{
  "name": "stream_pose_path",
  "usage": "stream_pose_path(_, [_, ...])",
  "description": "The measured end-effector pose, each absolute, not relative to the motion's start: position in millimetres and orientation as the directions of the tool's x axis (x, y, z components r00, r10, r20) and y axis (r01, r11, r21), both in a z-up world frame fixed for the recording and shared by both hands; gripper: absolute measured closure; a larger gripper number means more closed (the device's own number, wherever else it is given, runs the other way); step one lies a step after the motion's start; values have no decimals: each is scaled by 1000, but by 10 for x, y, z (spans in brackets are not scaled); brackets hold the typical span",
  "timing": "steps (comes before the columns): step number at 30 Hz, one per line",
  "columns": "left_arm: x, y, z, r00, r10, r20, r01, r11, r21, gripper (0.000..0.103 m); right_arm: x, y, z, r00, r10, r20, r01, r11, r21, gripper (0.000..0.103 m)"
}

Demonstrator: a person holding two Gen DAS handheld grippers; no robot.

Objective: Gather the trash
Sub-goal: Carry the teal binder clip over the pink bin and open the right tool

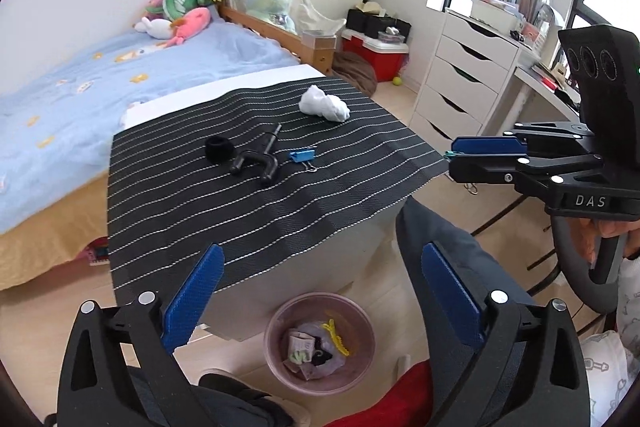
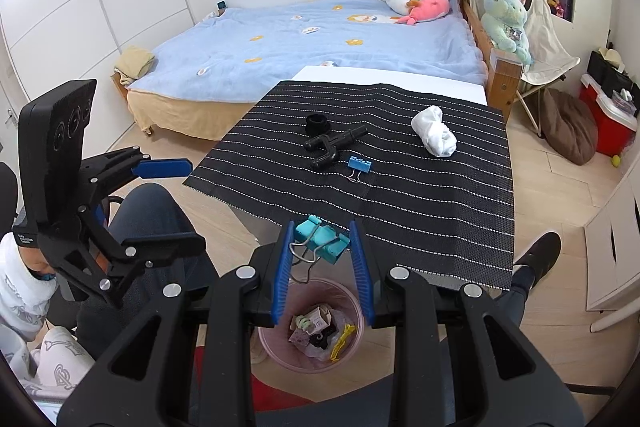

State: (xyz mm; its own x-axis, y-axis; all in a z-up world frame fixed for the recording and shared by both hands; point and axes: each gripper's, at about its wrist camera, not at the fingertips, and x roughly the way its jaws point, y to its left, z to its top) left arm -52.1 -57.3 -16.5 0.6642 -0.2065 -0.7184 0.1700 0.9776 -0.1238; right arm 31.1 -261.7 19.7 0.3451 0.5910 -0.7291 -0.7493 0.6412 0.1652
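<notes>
Teal clip: a teal binder clip (image 2: 320,239) sits pinched between the blue pads of the right gripper (image 2: 323,267), its wire handles hanging down, directly above the bin.
Bin: a pink wastebasket (image 2: 267,341) stands on the floor at the near edge of the table; inside lie crumpled paper, a yellow hair claw (image 1: 337,337) and dark bits.
Right gripper: jaws narrow, clamped on the teal clip.
Left gripper: the left gripper (image 1: 320,303) stands with jaws spread wide and nothing between them, above the bin.
Still on the mat: a blue binder clip (image 1: 302,157), a black Y-shaped fitting (image 1: 258,159), a black round cap (image 1: 218,149) and a wad of white tissue (image 1: 324,105), all apart from both grippers.
Mat: black striped mat (image 1: 280,211) draped over the white table, its near edge overhanging.
Person: dark trouser legs beside the bin.
</notes>
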Motion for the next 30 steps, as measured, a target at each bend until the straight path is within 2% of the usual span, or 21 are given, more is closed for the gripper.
stream_pose_path(25, [-777, -142, -61, 704, -132, -697, 59, 990, -129, 8, 70, -2167, 94, 213, 622, -754, -840, 511, 184, 73])
stream_pose_path(27, [-775, -135, -61, 705, -134, -696, 59, 990, -131, 8, 53, -2141, 73, 209, 616, -759, -845, 504, 177, 51])
stream_pose_path(28, [-780, -137, -61, 706, -135, -695, 60, 989, -132, 8, 46, -2136, 64, 210, 616, -759, -847, 503, 174, 31])
stream_pose_path(29, [-777, -141, -61, 706, -136, -695, 60, 989, -133, 8, 46, -2139, 60, 213, 619, -756, -846, 504, 175, 21])
stream_pose_path(30, [-777, -143, -61, 705, -138, -695, 61, 989, -134, 8, 54, -2146, 56, 215, 621, -754, -843, 508, 178, 17])
